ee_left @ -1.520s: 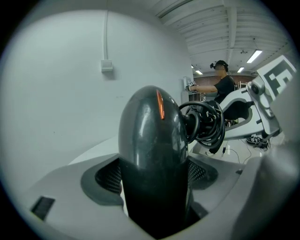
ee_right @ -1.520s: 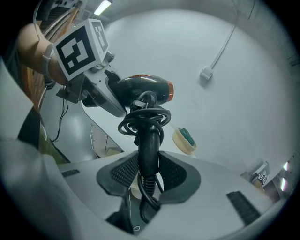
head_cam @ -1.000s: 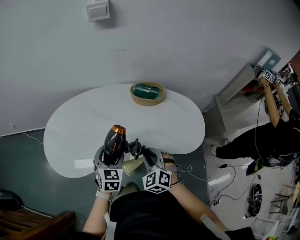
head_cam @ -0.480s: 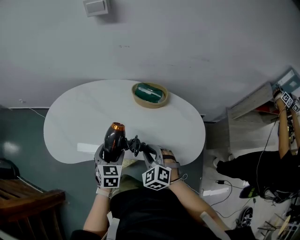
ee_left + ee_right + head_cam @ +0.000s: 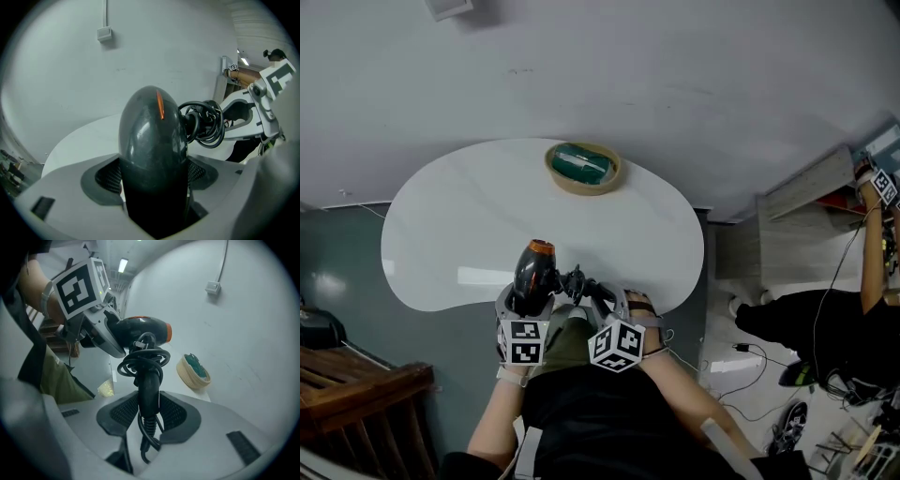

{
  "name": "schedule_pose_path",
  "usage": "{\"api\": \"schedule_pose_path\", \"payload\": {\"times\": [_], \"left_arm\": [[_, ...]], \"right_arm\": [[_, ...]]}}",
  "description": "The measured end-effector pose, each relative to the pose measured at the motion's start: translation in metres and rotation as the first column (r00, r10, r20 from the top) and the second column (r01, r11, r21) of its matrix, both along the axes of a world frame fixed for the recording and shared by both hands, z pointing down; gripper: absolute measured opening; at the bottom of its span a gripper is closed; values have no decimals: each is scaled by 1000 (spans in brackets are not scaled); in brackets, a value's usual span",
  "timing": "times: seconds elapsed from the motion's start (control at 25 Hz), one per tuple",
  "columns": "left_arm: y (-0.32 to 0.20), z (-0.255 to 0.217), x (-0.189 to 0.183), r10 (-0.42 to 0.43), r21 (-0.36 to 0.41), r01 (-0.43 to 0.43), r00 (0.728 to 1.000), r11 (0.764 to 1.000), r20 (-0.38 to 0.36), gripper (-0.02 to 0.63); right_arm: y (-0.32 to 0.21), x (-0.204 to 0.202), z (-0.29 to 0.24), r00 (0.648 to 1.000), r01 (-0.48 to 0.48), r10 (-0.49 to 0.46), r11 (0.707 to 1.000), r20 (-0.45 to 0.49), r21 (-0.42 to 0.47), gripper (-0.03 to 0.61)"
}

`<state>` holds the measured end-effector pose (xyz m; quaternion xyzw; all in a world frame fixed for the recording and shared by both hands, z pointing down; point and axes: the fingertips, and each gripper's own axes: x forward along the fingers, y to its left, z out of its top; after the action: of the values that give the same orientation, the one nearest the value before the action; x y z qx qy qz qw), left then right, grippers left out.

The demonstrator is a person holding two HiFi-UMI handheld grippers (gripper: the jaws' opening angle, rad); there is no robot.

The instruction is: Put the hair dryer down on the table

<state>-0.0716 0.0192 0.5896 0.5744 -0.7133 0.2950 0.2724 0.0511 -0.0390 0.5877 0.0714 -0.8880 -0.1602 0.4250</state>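
Head view: we hold the hair dryer [image 5: 532, 270] over the near edge of the worktop [image 5: 441, 239], between the left tongs [image 5: 529, 298] and right tongs [image 5: 592, 302]; whether it touches we cannot tell. Left gripper view: our tongs are clamped on its dark body. Right gripper view: the other pair grips the handle [image 5: 147, 387], just below the coiled cord [image 5: 143, 361]. Released this near the edge it could tip off, or the cord could snag a jaw.
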Motion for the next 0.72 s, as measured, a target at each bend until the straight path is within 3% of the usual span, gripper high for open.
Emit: {"api": "schedule_pose_path", "payload": {"times": [0.4,0.72], "left_arm": [[-13,28,29,78,-71,-82,996,994,-52,374],[-23,55,29,116,-115,-129,987,985,-109,374]], "right_arm": [[-2,33,27,996,-76,72,995,-55,-67,143],[-7,34,50,989,-120,111,988,-99,-92,143]]}}
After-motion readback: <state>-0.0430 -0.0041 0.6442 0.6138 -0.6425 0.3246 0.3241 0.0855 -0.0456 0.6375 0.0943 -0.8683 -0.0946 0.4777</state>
